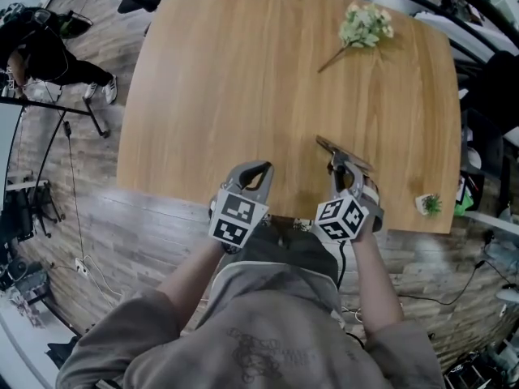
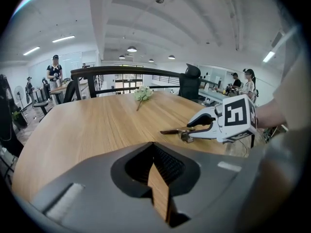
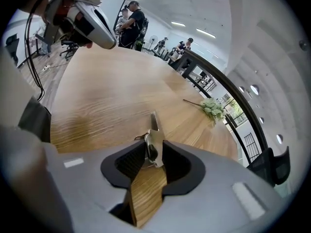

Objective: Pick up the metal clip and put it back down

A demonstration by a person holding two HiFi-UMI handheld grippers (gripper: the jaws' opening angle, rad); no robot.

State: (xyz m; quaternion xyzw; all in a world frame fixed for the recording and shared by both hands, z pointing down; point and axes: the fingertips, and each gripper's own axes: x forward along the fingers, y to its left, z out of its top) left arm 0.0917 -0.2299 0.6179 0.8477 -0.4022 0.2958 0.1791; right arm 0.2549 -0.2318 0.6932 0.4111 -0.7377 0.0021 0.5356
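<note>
Right gripper [image 3: 154, 150] pinches the metal clip [image 3: 153, 126] near the table [image 1: 243, 79] edge, low in frame — seemingly to lift it; left gripper [image 2: 154, 148], pressed together, idles empty.

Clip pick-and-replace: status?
Done: right claw is at the metal clip on the table. In hand: its jaws pinch the clip; a lift isn't evident. Left to do: raise it, set it back down, release. Left claw is shut and empty.

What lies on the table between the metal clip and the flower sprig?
Nothing: the head view shows only bare table between the metal clip and the flower sprig.
</note>
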